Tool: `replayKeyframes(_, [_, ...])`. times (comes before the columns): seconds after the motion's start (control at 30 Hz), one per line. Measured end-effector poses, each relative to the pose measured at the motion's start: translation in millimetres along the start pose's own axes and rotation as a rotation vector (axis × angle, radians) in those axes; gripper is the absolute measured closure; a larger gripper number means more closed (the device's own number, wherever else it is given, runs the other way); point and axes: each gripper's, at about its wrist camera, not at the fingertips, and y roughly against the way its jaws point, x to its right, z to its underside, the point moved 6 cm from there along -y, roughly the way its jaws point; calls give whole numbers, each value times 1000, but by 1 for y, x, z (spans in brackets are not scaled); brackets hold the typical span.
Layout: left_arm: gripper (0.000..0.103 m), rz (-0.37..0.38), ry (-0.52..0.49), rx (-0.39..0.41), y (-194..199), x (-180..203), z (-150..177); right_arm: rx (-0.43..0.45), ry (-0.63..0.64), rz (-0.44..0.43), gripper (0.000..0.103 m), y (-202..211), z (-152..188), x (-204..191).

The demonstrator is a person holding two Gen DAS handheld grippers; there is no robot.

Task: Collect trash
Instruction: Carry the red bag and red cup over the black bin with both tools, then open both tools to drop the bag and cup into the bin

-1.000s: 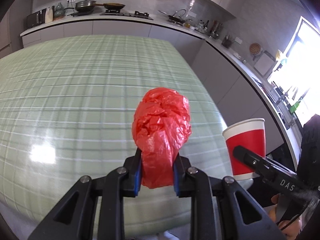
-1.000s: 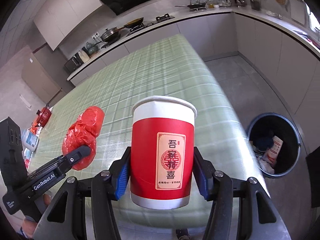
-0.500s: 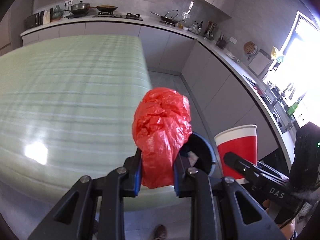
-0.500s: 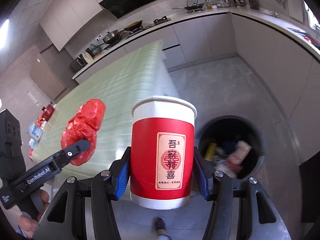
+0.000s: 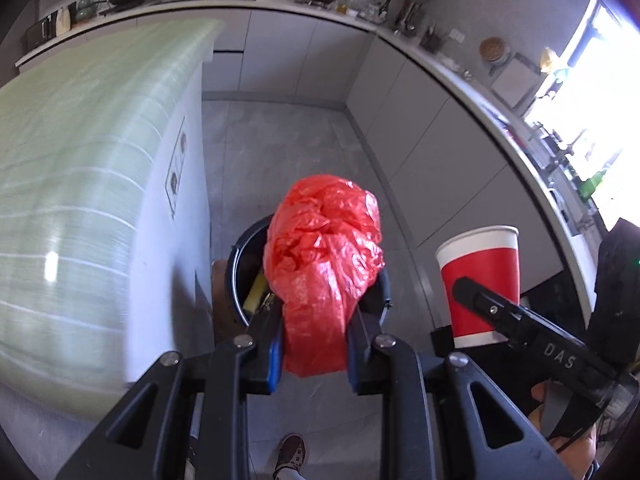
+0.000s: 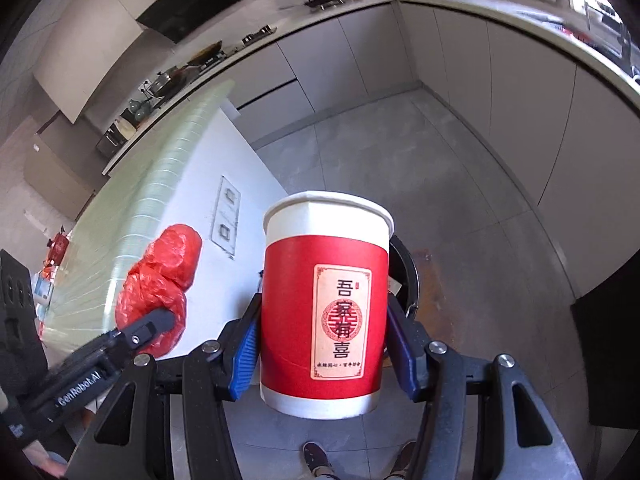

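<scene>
Two pieces of trash are in our grip. Nearest, our left gripper [image 5: 314,344] is clamped on a crumpled red bag [image 5: 322,256], and our right gripper [image 6: 320,350] squeezes an upright red cup [image 6: 325,308] between its blue pads. Below them sits the bin [image 5: 236,272], half hidden behind the bag, on the floor just beside the island [image 5: 80,200]; some rubbish already lies inside. Beyond runs the counter [image 5: 400,36]. We judge the drop risky: the light bag may cling to a pad or drift past the rim, and the cup, released off-centre, could strike the rim and bounce onto the floor.
</scene>
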Motion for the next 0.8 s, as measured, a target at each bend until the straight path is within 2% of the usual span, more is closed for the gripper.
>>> replayKeyframes(0.1, [77, -31, -6, -29, -29, -3, 2, -19, 21, 22, 44, -30, 5, 8])
replayKeyframes(0.3, [74, -71, -26, -63, -79, -13, 1, -68, 25, -13, 40, -90, 11, 23])
replayKeyframes(0.4, [59, -80, -45, -80, -98, -8, -3, -77, 7, -3, 34, -108, 7, 30])
replayKeyframes(0.43, [47, -103, -45, -81, -103, -9, -5, -72, 4, 1, 33, -110, 6, 31])
replayKeyframes(0.47, [42, -113, -41, -81, -105, -8, -3, -62, -1, 6, 33, -109, 4, 33])
replayKeyframes(0.5, [42, -130, -29, -79, -105, -9, -6, -42, -13, 18, 33, -105, 1, 37])
replayKeyframes(0.6, [42, -138, 16, -49, -87, -8, -14, 11, -30, 21, 33, -80, -7, 42])
replayKeyframes(0.67, [42, -141, 29, -8, -59, -5, -18, 54, -31, 15, 33, -52, -13, 40])
replayKeyframes(0.8, [39, -132, 49, 33, 5, 7, -21, 71, 11, 24, 33, -6, -19, 29])
